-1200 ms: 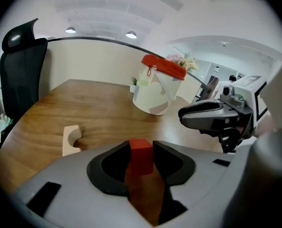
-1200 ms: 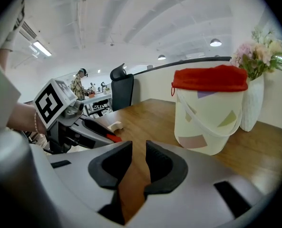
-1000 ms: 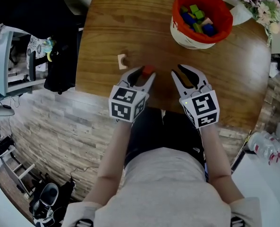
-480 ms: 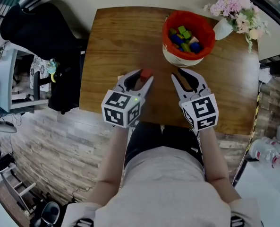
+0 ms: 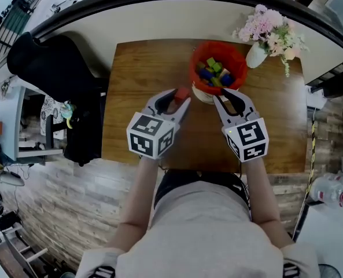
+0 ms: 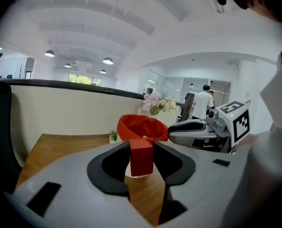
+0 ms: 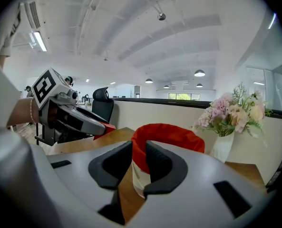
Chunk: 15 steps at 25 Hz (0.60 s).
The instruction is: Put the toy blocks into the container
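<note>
Red block [image 6: 141,156], hard-edged, probably light and stiff. The smooth faces may slip if I slacken, but nothing about it looks fragile. My left gripper [image 5: 179,99] is clamped on its two opposite flat sides, pads about mid-height, which I judge the best hold. The block's long axis stands upright between the jaws, top poking above the pads. It hangs over the table [image 5: 136,68], just short of the container [image 5: 193,68], whose rim is ahead and to the right. My right gripper [image 7: 139,151] is empty, jaws slightly parted, near the container's wall.
</note>
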Each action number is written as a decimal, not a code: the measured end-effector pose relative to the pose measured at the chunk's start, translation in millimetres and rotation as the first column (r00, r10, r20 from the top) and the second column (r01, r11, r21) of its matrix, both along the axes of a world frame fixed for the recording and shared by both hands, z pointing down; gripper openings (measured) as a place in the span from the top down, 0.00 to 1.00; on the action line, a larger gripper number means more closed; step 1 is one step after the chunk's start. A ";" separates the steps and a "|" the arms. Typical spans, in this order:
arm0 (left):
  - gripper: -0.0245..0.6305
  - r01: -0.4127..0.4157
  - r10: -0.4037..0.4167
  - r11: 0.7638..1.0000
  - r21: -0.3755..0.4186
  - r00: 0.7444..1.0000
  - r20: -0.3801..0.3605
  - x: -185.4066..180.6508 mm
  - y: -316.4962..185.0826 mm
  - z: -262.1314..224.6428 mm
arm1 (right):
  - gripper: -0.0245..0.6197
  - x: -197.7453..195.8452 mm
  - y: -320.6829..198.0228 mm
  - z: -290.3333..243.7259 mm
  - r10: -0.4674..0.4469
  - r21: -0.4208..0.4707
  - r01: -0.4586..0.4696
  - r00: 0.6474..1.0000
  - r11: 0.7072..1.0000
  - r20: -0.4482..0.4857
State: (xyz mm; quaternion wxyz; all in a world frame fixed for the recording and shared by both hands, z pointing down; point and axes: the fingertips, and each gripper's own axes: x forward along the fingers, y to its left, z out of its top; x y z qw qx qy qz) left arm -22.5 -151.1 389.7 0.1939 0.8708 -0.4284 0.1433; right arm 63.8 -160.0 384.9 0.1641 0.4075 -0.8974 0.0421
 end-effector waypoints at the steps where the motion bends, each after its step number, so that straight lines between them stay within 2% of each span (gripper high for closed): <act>1: 0.71 -0.009 0.009 1.000 0.009 1.000 0.002 2.2 -3.6 -3.8 | 0.81 2.8 -3.2 -3.4 0.011 0.007 -0.011 1.000 1.000 0.001; 10: 0.71 -0.094 0.092 0.992 0.079 0.995 0.034 29.4 -35.0 -27.5 | 0.81 30.6 -18.6 -17.7 0.096 0.036 -0.096 0.995 0.995 0.014; 15: 0.71 -0.148 0.138 0.982 0.119 0.986 0.091 46.2 -53.2 -36.1 | 0.81 40.2 -26.5 -18.3 0.128 0.041 -0.128 0.992 0.991 0.017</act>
